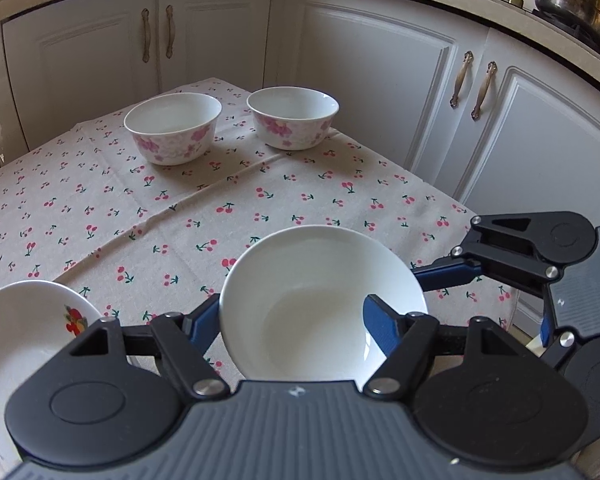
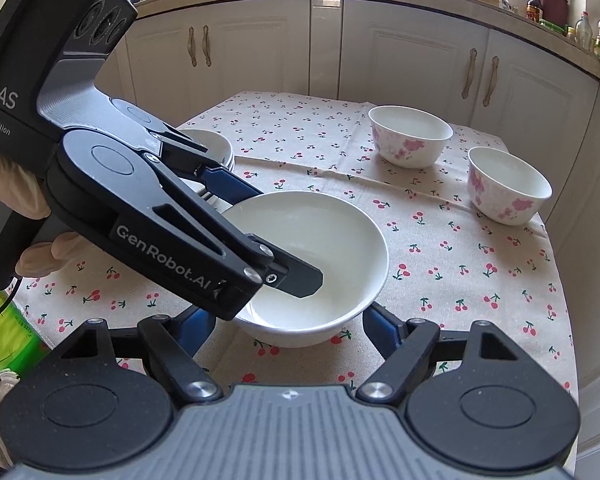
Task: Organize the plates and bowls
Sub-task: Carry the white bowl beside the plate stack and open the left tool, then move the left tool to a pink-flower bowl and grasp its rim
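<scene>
While lifted: the white bowl (image 2: 312, 264) is gripped by its rim, over the table (image 1: 100, 208).
Left tongs (image 2: 272, 240): clamped on the bowl's rim, one finger inside.
Right tongs (image 2: 288, 324): spread wide, holding nothing, straddling the bowl's base.
Risk: a one-sided rim grip may let the glossy bowl tilt or slip; the right fingers could knock it.
Look: plain, smooth, empty.
Others: two floral bowls (image 1: 172, 128) stand well apart; a plate (image 1: 24, 332) lies near.

Plain white bowl (image 2: 312, 264) upright mid-table; two pink-floral bowls (image 2: 410, 136) (image 2: 508, 186) beyond.
</scene>
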Available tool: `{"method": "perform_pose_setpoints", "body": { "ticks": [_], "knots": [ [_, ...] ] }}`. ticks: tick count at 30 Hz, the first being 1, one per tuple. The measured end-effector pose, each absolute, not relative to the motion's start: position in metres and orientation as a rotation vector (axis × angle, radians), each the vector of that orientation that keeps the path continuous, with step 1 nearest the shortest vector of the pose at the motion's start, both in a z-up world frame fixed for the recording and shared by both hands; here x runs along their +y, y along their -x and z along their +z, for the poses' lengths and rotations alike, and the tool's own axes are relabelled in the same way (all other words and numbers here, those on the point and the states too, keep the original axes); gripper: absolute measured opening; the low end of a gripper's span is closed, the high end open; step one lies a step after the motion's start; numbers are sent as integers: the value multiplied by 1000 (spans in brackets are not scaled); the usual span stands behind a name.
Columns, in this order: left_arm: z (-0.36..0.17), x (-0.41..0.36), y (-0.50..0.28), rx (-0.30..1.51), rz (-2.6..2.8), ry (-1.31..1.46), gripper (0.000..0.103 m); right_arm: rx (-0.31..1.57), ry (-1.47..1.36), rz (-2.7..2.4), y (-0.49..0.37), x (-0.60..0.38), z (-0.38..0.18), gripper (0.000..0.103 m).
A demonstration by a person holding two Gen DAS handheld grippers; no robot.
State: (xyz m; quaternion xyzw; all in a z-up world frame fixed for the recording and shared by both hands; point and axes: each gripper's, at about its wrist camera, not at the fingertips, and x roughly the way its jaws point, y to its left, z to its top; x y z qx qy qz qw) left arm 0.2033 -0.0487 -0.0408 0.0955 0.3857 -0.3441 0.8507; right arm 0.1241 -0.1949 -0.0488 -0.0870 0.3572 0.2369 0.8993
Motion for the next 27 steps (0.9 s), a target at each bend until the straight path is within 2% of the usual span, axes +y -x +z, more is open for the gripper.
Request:
{"method": "perform_pose_setpoints", "body": {
  "ticks": [2, 3, 4, 16, 27],
  "knots": [
    [-41, -49, -203, 806, -733, -201, 83, 730, 168, 494, -125, -196, -48, 88],
    [-41, -49, -202, 797, -731, -206, 92, 715, 164, 491, -124, -197, -47, 99],
    [-40, -50, -200, 786, -728, -216, 95, 697, 163, 489, -123, -198, -46, 103],
    [-14, -48, -191, 677, -737, -239, 98, 630, 120, 485, -111, -217, -28, 103],
    [8, -56, -215, 670, -699, -218, 99, 568, 83, 321, -122, -259, -18, 103]
  ]
}}
